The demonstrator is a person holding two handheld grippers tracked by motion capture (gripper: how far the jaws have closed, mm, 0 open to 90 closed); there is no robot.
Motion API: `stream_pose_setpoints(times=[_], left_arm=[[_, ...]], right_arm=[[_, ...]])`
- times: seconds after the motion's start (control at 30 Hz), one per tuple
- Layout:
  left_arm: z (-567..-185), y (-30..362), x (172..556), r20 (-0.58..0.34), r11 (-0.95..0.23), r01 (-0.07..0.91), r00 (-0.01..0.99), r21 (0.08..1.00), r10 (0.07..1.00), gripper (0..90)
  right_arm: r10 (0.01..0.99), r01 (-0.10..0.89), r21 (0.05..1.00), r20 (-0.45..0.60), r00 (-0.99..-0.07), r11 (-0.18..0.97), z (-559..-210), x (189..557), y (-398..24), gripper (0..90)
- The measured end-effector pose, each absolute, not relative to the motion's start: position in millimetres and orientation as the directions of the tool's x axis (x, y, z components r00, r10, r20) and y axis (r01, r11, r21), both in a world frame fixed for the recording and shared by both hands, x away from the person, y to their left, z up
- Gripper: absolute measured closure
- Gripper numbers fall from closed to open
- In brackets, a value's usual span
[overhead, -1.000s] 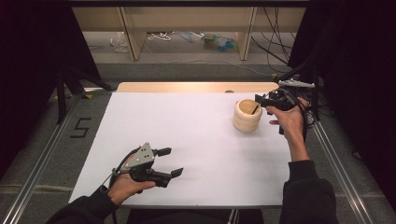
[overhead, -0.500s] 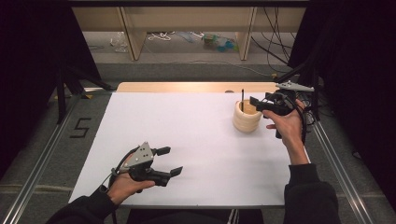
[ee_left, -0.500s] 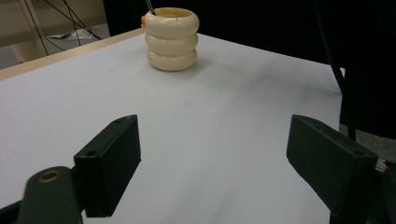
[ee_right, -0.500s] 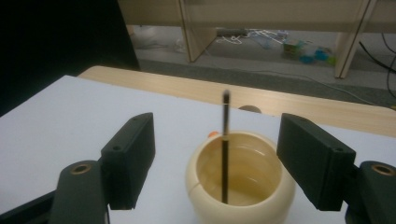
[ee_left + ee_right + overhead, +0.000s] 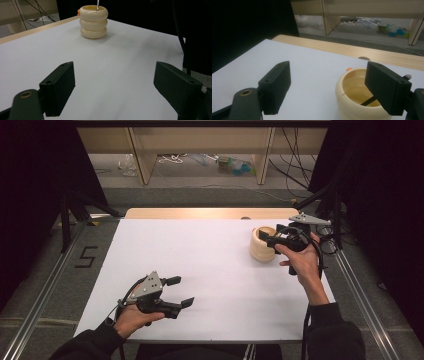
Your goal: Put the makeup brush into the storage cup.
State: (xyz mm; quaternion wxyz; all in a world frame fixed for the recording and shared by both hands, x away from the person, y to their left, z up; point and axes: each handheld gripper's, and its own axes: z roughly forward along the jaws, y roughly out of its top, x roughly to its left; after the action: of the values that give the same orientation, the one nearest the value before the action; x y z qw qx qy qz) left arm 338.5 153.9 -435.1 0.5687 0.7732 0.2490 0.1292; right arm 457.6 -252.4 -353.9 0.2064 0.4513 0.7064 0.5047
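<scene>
Right gripper [image 5: 267, 239] spread and empty by the bench's right edge — we back off gently so the ribbed cream cup [image 5: 263, 243] — thin stick [image 5: 369, 100] inside — stands undisturbed.

Black two-jaw left gripper [image 5: 177, 292] and right gripper [image 5: 269, 237], blocky pads, grey triangular top plates, black trailing cables, dark sleeves

A cream, ribbed holder of three stacked rings [image 5: 262, 245] stood upright on the white counter [image 5: 200, 265], near its far right corner. A thin dark stick [image 5: 368, 100] leaned inside the holder, against its wall.
</scene>
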Motion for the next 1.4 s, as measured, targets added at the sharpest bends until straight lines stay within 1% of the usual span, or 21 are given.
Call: stream_pose_setpoints(times=[0.07,0.13,0.3,0.53,0.57,0.7,0.77,0.8,0.83,0.9,0.93,1.0,1.03,1.07,1.1,1.17,1.2,1.23,1.33,1.37,1.4], left_arm=[[-435,154,339,-0.081,-0.23,0.235,0.844,0.944,0.53,17.3],[-435,154,339,-0.08,-0.226,0.233,0.843,0.946,0.532,17.2],[-435,155,339,-0.078,-0.226,0.231,0.842,0.947,0.533,17.1],[-435,155,339,-0.087,-0.221,0.24,0.839,0.945,0.537,17.0],[-435,155,339,-0.085,-0.223,0.238,0.839,0.945,0.537,17.0],[-435,156,340,-0.083,-0.222,0.233,0.843,0.947,0.532,17.0],[-434,157,340,-0.085,-0.221,0.239,0.837,0.946,0.54,17.0],[-434,158,340,-0.086,-0.222,0.241,0.835,0.945,0.544,17.0],[-434,158,340,-0.085,-0.221,0.239,0.836,0.946,0.542,17.0],[-434,159,341,-0.082,-0.224,0.238,0.837,0.945,0.541,17.0],[-434,159,341,-0.087,-0.221,0.241,0.836,0.945,0.542,17.0],[-434,159,341,-0.083,-0.226,0.242,0.835,0.944,0.544,17.0],[-435,159,340,-0.101,-0.214,0.257,0.828,0.942,0.552,17.0],[-435,159,341,-0.091,-0.219,0.247,0.832,0.944,0.546,17.0],[-434,160,341,-0.085,-0.221,0.241,0.834,0.945,0.545,17.0],[-434,160,341,-0.092,-0.215,0.248,0.829,0.945,0.552,17.0],[-434,161,341,-0.097,-0.21,0.251,0.828,0.945,0.553,17.0],[-434,161,342,-0.084,-0.218,0.239,0.833,0.946,0.547,17.0],[-434,163,343,-0.087,-0.215,0.242,0.83,0.946,0.552,17.0],[-434,163,343,-0.085,-0.215,0.24,0.83,0.947,0.552,17.0],[-434,163,343,-0.089,-0.213,0.245,0.827,0.946,0.556,17.0]], right_arm=[[0.843,0.429,0.898,0.155,-0.515,0.097,-355,455,-250,20.3],[0.832,0.414,0.906,0.16,-0.532,0.091,-357,453,-248,20.3],[0.822,0.402,0.908,0.135,-0.553,0.122,-358,446,-240,19.6],[0.806,0.406,0.904,0.142,-0.574,0.13,-362,436,-235,20.0],[0.802,0.4,0.91,0.156,-0.577,0.112,-364,435,-233,20.1],[0.795,0.407,0.904,0.149,-0.588,0.132,-364,430,-231,20.0],[0.798,0.394,0.907,0.126,-0.59,0.147,-364,428,-232,20.6],[0.793,0.375,0.917,0.128,-0.596,0.134,-365,426,-231,20.8],[0.789,0.392,0.91,0.143,-0.597,0.131,-365,424,-230,20.6],[0.793,0.385,0.91,0.119,-0.598,0.154,-367,421,-231,20.6],[0.79,0.399,0.904,0.133,-0.599,0.151,-367,419,-231,20.6],[0.789,0.398,0.904,0.125,-0.602,0.16,-370,415,-231,20.5],[0.784,0.391,0.907,0.129,-0.607,0.154,-372,415,-230,20.3],[0.781,0.4,0.903,0.136,-0.609,0.155,-373,412,-230,20.5],[0.784,0.387,0.906,0.111,-0.61,0.173,-375,411,-231,20.4],[0.776,0.399,0.902,0.13,-0.617,0.167,-378,407,-230,20.3],[0.778,0.383,0.908,0.117,-0.617,0.168,-380,406,-230,20.3],[0.773,0.386,0.905,0.115,-0.624,0.176,-381,405,-231,20.1],[0.774,0.403,0.897,0.123,-0.621,0.181,-384,400,-229,19.9],[0.774,0.393,0.898,0.103,-0.625,0.198,-385,399,-231,19.9],[0.77,0.411,0.892,0.126,-0.626,0.188,-386,397,-230,19.8]])
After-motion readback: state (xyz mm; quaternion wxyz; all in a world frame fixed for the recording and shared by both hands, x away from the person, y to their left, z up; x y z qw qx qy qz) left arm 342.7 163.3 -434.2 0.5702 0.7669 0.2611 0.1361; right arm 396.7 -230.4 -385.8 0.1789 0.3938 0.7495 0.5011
